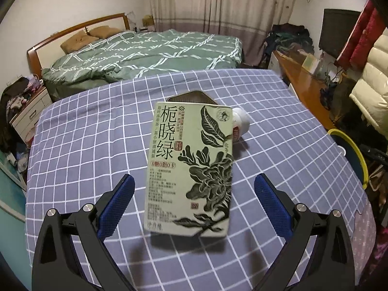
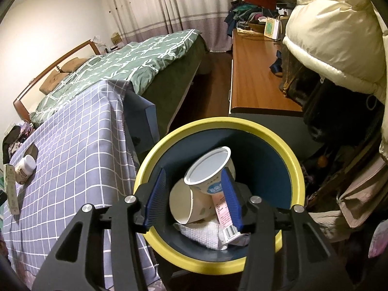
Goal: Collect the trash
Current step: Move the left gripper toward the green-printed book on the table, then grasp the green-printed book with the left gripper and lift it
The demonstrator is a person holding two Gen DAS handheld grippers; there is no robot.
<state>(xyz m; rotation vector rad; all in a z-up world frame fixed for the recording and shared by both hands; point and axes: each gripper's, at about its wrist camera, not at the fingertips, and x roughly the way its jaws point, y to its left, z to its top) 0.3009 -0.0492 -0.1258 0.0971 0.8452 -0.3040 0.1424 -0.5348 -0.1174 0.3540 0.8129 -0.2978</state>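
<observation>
**Tea carton next, standing upright between spread fingers**

Left gripper (image 1: 194, 201) released, jaws wide; green tea carton (image 1: 190, 169) stands on checked tablecloth (image 1: 84, 145) between the pads, touching neither. Likely light, thin-walled, crushable; take its flat sides low. Right gripper (image 2: 192, 197) partly parted over yellow-rimmed bin (image 2: 294, 167), yogurt cup (image 2: 209, 169) between pads, grip unclear

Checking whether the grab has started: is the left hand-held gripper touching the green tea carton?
Apart. The left wrist view shows the left hand-held gripper open, with checked tablecloth visible between each blue pad and the green tea carton.
</observation>
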